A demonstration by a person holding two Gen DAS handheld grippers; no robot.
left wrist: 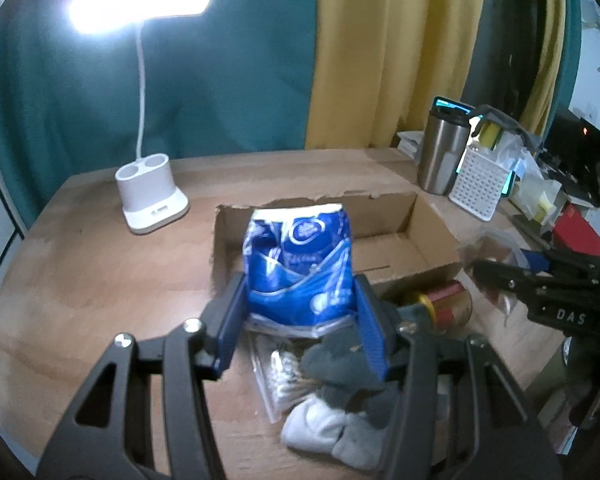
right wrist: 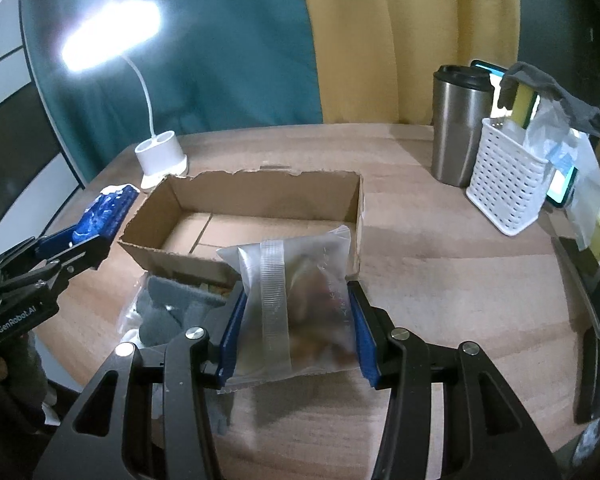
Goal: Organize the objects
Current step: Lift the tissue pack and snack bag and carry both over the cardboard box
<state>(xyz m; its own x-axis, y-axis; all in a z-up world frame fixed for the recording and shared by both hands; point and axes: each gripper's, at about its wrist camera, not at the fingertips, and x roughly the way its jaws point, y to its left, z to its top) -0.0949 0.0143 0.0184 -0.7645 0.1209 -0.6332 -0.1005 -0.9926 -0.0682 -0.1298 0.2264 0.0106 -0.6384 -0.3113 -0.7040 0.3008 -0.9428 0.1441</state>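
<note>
My left gripper (left wrist: 300, 308) is shut on a blue tissue pack (left wrist: 300, 268) and holds it above the near left end of an open cardboard box (left wrist: 404, 236). My right gripper (right wrist: 296, 332) is shut on a frosted zip bag of snacks (right wrist: 296, 304) and holds it in front of the box's (right wrist: 252, 200) near wall. Below the left gripper lie a clear bag of cotton swabs (left wrist: 280, 376), grey and white socks (left wrist: 340, 408) and a red and gold can (left wrist: 448, 304). The left gripper also shows at the left of the right wrist view (right wrist: 100, 216).
A lit white desk lamp (left wrist: 152, 196) stands at the back left of the wooden table (left wrist: 100, 280). A steel tumbler (right wrist: 456, 128) and a white perforated basket (right wrist: 508, 184) stuffed with bags stand at the back right. Clutter lines the right edge.
</note>
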